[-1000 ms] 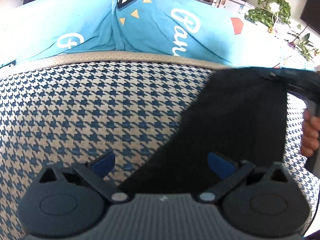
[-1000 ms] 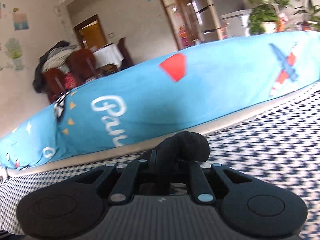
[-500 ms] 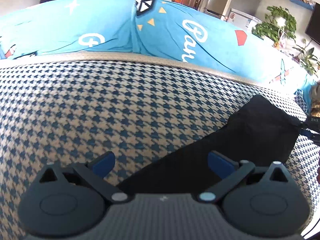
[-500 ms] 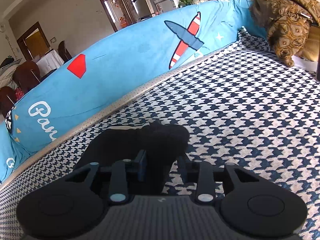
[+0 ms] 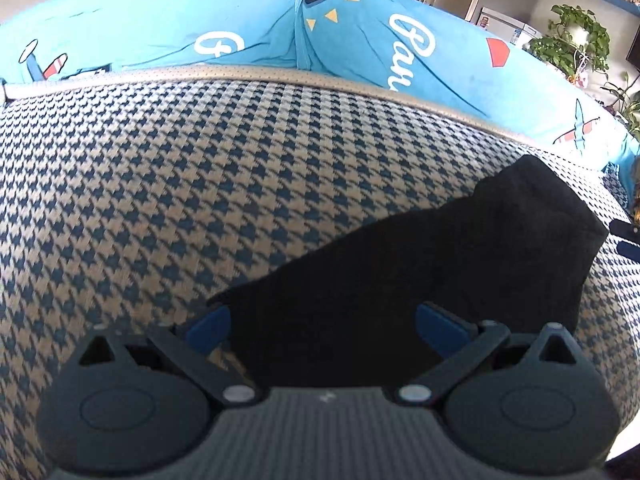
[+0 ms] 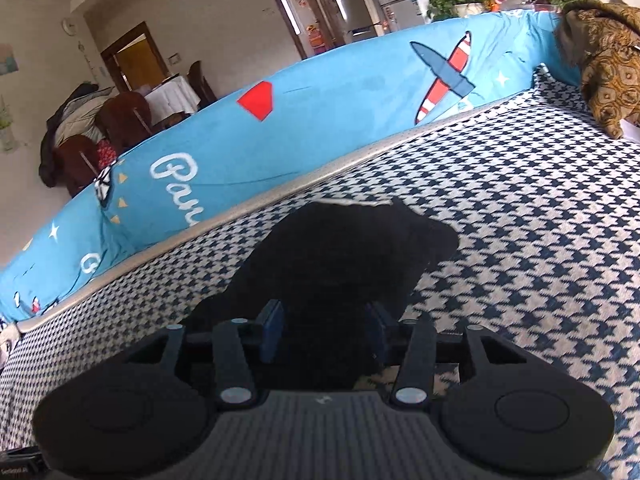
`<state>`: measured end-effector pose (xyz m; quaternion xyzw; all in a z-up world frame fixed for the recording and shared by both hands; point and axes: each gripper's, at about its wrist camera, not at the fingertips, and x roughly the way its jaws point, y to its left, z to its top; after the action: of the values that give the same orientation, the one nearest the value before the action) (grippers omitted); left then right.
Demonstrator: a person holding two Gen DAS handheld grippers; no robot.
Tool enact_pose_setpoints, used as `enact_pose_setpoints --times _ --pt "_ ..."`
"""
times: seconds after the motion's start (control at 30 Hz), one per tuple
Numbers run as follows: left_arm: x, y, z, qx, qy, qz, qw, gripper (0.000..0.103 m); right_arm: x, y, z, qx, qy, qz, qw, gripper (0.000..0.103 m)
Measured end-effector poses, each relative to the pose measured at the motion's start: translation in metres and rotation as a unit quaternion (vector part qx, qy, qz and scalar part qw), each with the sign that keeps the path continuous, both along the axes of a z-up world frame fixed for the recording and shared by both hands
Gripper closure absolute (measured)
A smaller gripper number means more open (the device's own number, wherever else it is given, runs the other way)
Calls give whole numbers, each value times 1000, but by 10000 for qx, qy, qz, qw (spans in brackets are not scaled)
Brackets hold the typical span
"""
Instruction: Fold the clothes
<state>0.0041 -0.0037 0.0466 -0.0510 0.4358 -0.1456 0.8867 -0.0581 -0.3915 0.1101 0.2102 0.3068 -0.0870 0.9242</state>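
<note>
The black garment (image 5: 420, 268) showed almost no detail: it read as a flat dark shape, and its folds, seams and kind could not be made out. In the left wrist view its near end was cut off behind the body of the left hand-held gripper (image 5: 324, 330), and in the right wrist view its near part disappeared behind the right hand-held gripper (image 6: 324, 334). At the right edge of the left wrist view, two dark bits just beyond the garment's far corner were too cropped to identify.

The garment lay spread on the houndstooth cushion (image 5: 160, 200), running diagonally from the left hand-held gripper toward the blue cover (image 5: 360, 48) along the back. The left hand-held gripper was spread wide, its blue pads (image 5: 208, 326) standing apart on either side of the garment's near end, neither seen pinching it.

In the right wrist view the garment (image 6: 340, 260) bunched into a low mound straight ahead. The right hand-held gripper's pads (image 6: 272, 334) stood part-way apart with cloth between them; whether they pressed the cloth could not be told. A brown patterned fabric (image 6: 604, 64) sat well apart at the cushion's far right.
</note>
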Motion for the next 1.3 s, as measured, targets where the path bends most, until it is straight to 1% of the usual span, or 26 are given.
enact_pose_setpoints --times 0.17,0.33,0.4,0.47,0.63,0.77,0.9,1.1,1.2,1.3 --pt "-13 7 -7 29 64 57 10000 0 -13 33 -7 29 41 541 9985 57" --pt "-22 12 -10 -83 75 74 9999 1 -22 58 -14 73 94 994 9950 57" --pt "-24 12 -12 -101 101 41 9999 5 -24 64 -16 77 109 1119 9936 57" --pt "-27 11 -15 -110 135 10 9998 7 -26 69 -17 65 117 1191 9928 57" --pt "-31 9 -18 -102 145 16 9998 7 -33 78 -20 160 113 1358 9905 57" --pt "-35 13 -20 -127 161 57 9998 6 -41 92 -21 244 42 1734 9845 57" --pt "-39 16 -20 -179 181 68 9997 6 -51 118 -20 232 -21 2438 9696 57" --pt "-47 19 -21 -211 199 12 9996 5 -77 159 -26 21 32 3470 9379 57" --pt "-50 21 -21 -228 208 -16 9995 5 -89 172 -30 -85 55 3819 9241 57" --pt "-54 23 -21 -240 217 -42 9995 5 -99 183 -33 -287 54 4040 9143 57"
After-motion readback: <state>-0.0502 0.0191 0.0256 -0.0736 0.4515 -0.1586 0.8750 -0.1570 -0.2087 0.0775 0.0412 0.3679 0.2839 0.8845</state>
